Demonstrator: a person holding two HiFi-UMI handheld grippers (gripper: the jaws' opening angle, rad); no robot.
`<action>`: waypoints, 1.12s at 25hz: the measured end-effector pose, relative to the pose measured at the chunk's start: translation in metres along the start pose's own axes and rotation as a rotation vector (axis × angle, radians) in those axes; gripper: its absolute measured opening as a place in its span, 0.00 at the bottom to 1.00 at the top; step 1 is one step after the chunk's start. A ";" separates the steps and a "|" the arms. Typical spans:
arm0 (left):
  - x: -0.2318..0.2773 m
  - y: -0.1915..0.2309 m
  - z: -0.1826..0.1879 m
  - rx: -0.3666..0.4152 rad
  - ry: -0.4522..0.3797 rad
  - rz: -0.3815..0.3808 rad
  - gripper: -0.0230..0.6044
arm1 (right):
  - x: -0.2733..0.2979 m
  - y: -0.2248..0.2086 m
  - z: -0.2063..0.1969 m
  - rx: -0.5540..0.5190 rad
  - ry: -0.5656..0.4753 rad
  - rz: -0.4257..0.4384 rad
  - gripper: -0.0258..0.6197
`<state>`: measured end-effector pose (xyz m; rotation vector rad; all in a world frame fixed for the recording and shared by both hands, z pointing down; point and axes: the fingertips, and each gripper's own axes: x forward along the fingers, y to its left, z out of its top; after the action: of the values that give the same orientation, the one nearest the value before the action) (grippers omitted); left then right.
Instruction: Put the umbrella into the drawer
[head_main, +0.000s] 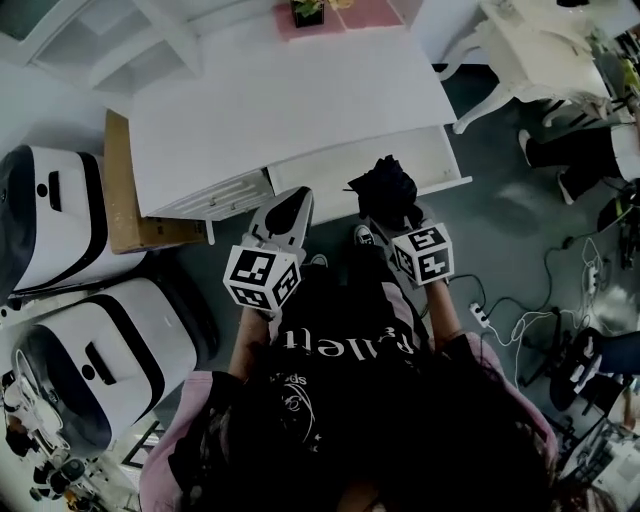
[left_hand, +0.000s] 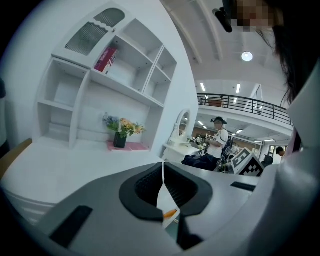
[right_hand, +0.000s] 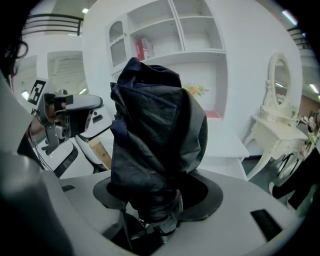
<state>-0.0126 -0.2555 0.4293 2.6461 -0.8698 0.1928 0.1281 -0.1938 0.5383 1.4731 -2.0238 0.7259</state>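
Open drawer (head_main: 320, 165) unblocked, white cases (head_main: 60, 220) left

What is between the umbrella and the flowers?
In the head view, the open drawer and the white desktop lie between the umbrella and the flowers.

The head view looks steeply down from above the person onto the white desk (head_main: 290, 110) and its open drawer (head_main: 400, 160). Both gripper views sit low by the desk's front edge, just behind their jaws, and face its shelf unit (left_hand: 115, 75). The flower pot (left_hand: 120, 140) shows in all three views. The umbrella (right_hand: 155, 130) fills the right gripper view close up.
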 end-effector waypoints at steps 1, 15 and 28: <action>0.005 0.004 0.000 -0.006 -0.002 0.021 0.07 | 0.006 -0.010 0.001 -0.034 0.021 0.002 0.46; 0.058 0.029 0.014 -0.095 -0.063 0.341 0.07 | 0.105 -0.079 0.004 -0.459 0.297 0.280 0.46; 0.029 0.045 -0.005 -0.161 -0.075 0.558 0.07 | 0.209 -0.054 -0.045 -0.730 0.490 0.434 0.46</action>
<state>-0.0159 -0.3035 0.4536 2.2177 -1.5633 0.1506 0.1289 -0.3173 0.7205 0.4002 -1.9126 0.3743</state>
